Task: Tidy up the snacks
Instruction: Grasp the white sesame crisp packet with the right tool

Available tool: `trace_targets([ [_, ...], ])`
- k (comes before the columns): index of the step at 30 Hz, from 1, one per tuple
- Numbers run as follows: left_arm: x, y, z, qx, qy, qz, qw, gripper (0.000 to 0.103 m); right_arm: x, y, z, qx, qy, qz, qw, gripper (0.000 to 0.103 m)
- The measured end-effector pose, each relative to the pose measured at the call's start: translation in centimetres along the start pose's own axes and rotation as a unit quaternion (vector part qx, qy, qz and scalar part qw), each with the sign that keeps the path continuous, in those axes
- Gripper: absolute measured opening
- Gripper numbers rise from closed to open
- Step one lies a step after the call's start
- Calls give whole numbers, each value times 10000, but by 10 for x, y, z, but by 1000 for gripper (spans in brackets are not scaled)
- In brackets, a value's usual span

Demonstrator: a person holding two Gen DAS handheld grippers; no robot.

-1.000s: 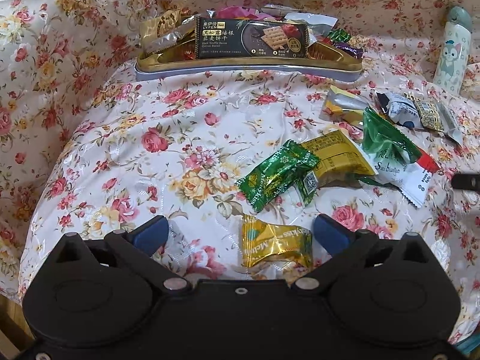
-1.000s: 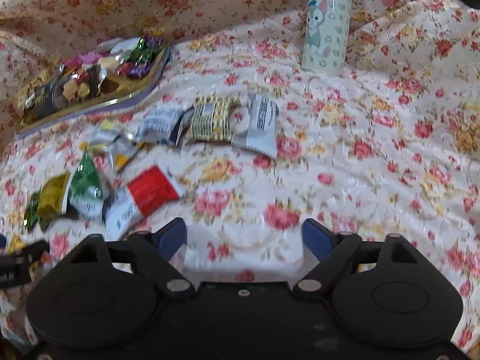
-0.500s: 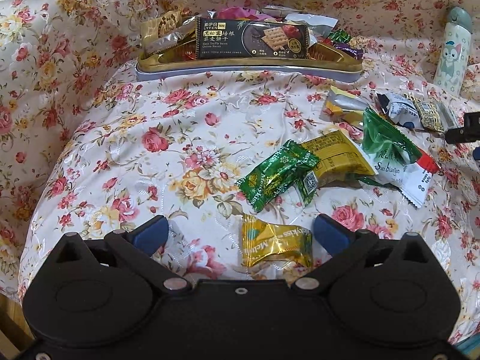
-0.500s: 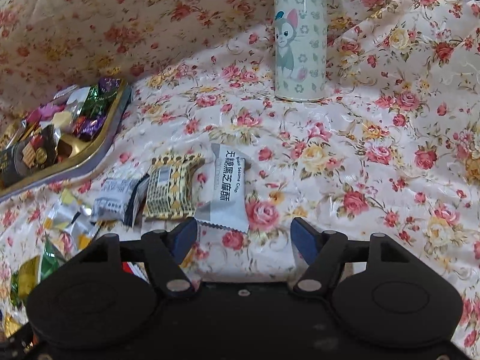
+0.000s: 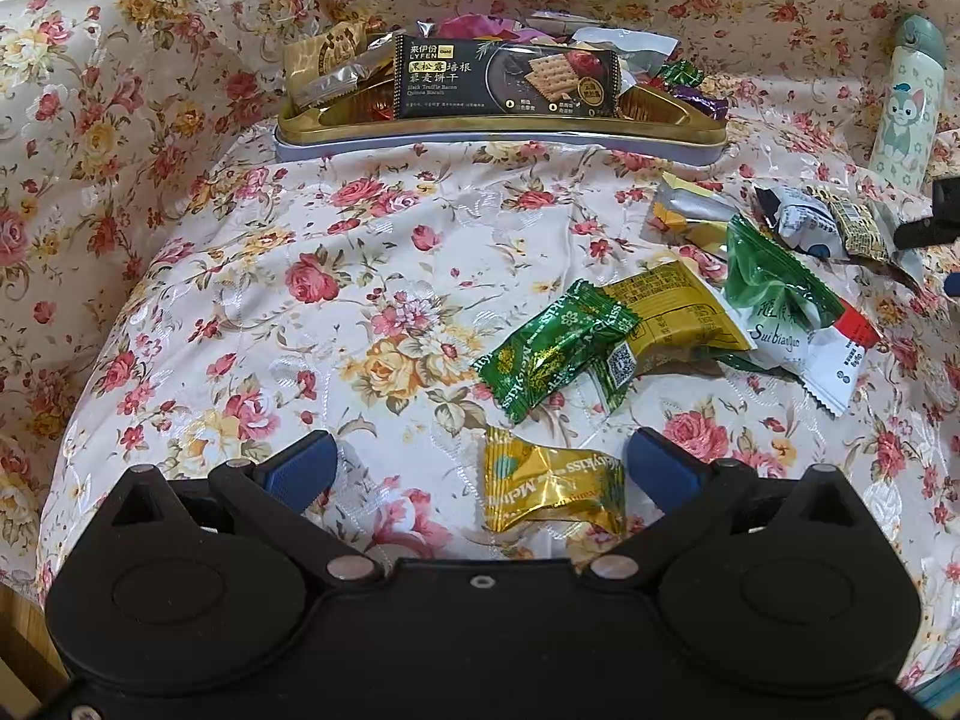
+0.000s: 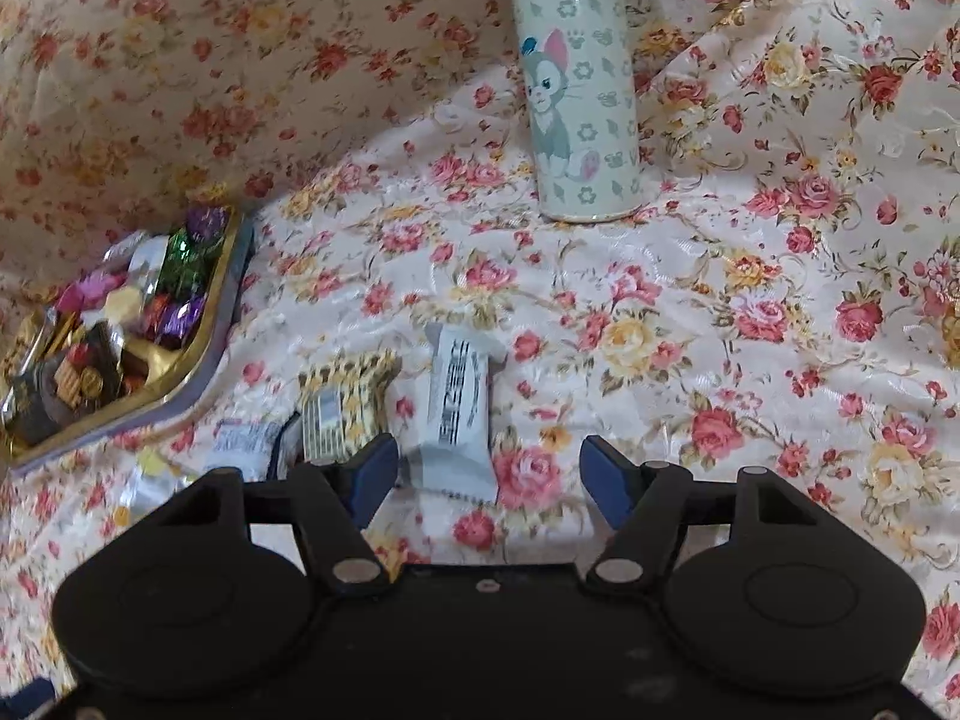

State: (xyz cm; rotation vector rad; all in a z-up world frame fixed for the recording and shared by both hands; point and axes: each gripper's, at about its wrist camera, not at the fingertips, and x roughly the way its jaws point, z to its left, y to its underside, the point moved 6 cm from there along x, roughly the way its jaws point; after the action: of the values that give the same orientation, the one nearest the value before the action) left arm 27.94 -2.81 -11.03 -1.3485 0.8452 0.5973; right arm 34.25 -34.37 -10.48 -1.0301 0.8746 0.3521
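A gold tray [image 5: 498, 135] full of snacks sits at the far side of the flowered cloth; it also shows at the left in the right wrist view [image 6: 180, 360]. Loose packets lie to its right: a yellow candy [image 5: 552, 489], a green candy [image 5: 555, 348], a yellow packet [image 5: 678, 312] and a green-and-white packet [image 5: 774, 300]. My left gripper [image 5: 480, 468] is open, with the yellow candy between its fingers. My right gripper [image 6: 489, 471] is open over a white packet [image 6: 459, 414], beside a yellow patterned packet [image 6: 345, 402].
A cream bottle with a cat picture [image 6: 573, 96] stands upright behind the white packet, and shows at the far right in the left wrist view [image 5: 906, 102]. Flowered cloth rises in folds behind the tray and at the right.
My right gripper has moved forward and left, over the white packet and nearer the bottle. My left gripper has stayed still and open.
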Motion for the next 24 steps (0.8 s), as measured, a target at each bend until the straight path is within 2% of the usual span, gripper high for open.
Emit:
trace_targets([
  [5, 0, 0, 0, -1, 0, -10, 10000, 103, 12, -12, 6, -60, 91, -48, 9999, 69],
  [9, 0, 1, 0, 0, 1, -1, 10000, 103, 24, -13, 8, -281, 344, -48, 9990, 63],
  [14, -1, 1, -1, 10, 13, 26, 10000, 103, 24, -9, 12, -717, 545, -209, 9957, 37],
  [15, -1, 1, -1, 15, 19, 28, 10000, 103, 23, -7, 11, -783, 505, -198, 9954, 26],
  [24, -3, 3, 0, 29, 56, 47, 10000, 103, -2, 21, 4, -902, 208, -190, 9955, 25],
])
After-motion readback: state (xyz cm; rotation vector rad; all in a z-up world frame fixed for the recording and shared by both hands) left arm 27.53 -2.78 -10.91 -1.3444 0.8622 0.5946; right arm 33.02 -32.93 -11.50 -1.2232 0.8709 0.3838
